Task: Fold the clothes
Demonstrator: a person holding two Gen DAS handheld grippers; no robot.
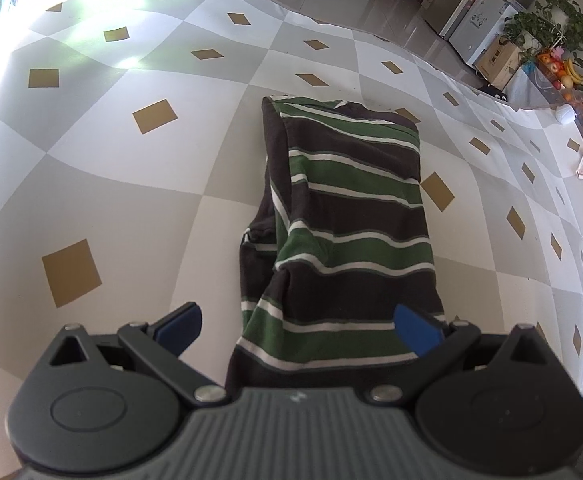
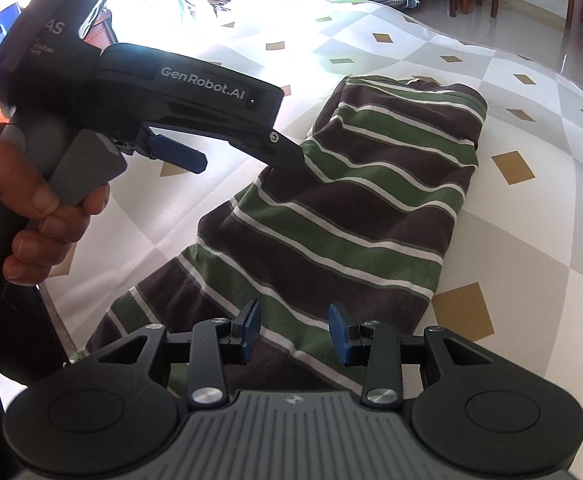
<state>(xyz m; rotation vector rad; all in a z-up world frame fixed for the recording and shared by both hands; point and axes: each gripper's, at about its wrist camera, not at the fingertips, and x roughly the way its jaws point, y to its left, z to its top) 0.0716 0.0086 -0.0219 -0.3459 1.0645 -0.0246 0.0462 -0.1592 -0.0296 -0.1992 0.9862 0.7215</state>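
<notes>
The striped shirt [image 1: 347,216] lies flat on the table cover [image 1: 111,184], folded into a long narrow strip. Its knit cloth is soft and matte, with broad bands of dark brown and green and thin white lines between them. On the left side of the shirt in the left wrist view, a folded-in layer makes a thick, slightly rumpled ridge; the far end of the shirt is rounded, with a bit of the collar showing.

Your left gripper [image 1: 297,330] hangs over the near end of the shirt. Its blue pads [image 1: 415,330] stand wide apart, wider than the strip of cloth, and nothing is between them that they press. Your right gripper [image 2: 294,332] is also above the near end of the shirt, with its flat blue pads [image 2: 337,334] partly apart and holding nothing; the cloth lies under them.

In the right wrist view your hand [image 2: 31,196] grips the grey handle of the left gripper, whose body is hard black plastic with white lettering.

Around the shirt, the table cover is smooth and a little shiny, printed with grey and white diamonds and small tan squares [image 1: 155,116].
</notes>
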